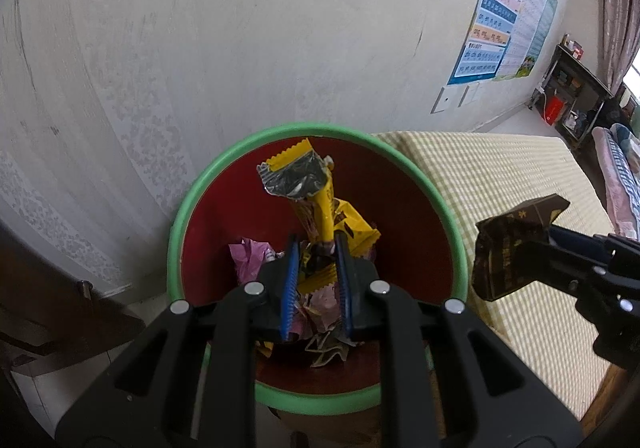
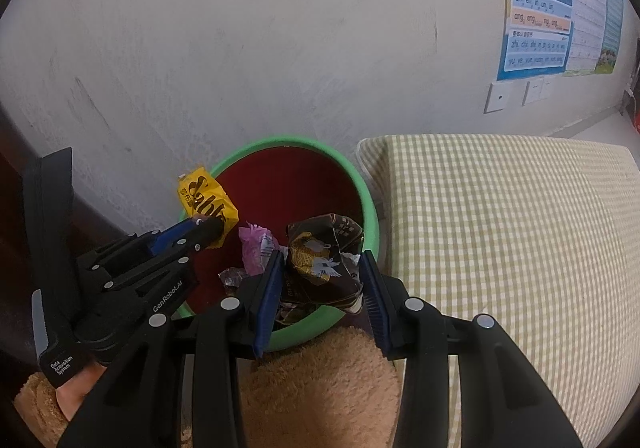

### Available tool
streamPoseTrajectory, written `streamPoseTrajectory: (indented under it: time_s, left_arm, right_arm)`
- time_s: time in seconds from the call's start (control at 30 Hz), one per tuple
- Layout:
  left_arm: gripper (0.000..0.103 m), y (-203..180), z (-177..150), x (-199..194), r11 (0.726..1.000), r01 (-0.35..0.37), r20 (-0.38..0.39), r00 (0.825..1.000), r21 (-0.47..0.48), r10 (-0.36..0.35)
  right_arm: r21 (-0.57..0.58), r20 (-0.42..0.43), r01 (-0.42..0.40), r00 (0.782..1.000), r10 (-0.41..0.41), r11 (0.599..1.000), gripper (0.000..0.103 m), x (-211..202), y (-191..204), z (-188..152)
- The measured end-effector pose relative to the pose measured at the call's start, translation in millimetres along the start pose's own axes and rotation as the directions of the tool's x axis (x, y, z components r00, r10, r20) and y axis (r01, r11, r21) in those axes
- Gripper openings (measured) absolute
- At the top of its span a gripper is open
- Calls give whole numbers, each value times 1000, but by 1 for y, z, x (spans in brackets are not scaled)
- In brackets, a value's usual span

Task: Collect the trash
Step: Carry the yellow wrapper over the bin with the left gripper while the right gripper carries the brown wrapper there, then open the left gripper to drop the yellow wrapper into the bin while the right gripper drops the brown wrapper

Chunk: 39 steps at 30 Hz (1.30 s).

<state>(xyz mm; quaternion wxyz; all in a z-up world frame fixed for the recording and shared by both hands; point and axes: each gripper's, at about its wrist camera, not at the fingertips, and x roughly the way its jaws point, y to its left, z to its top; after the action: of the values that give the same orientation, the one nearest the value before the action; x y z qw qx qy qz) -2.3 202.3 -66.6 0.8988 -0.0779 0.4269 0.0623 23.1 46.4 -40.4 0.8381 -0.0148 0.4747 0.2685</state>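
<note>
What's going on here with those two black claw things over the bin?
A person is tidying up rubbish with a hand-held claw in each hand. The left claw is closed on a yellow snack wrapper and holds it above the green-rimmed bin. The right claw grips a crumpled dark brown packet, also over the bin. Pink and other wrappers already lie inside. The bin stands against the wall, next to a checked mattress.

The left wrist camera looks down from close above into the red bin (image 1: 400,184) by the wall (image 1: 200,28), and the right wrist camera looks down at the same bin (image 2: 296,184) from a bit further back, both showing the checked mattress (image 1: 500,184) too.
</note>
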Motion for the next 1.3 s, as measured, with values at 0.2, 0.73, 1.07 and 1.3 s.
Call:
streamPoseTrajectory:
  time_s: [0.2,0.73,1.07,1.3]
  left_arm:
    - [17,3,-2,10,1000,2,-24,1000,-8,-2]
    - [17,15,-3,37,999,-17,-75,997,-37,14]
    - [64,25,0,40,997,-48,-70,997,-68,43]
    - [95,5,11,2,996,-72,69,995,-58,76]
  right_arm:
    - [3,-14,1,1000,-1,1000,38,12,-2,3]
    - [-1,-29,-5,1000,5,1000,38,31,-1,14]
    - [-9,-24,-33,999,33,999,55,42,5,22]
    - [42,87,-17,996,13,999,76,-3,-21,14]
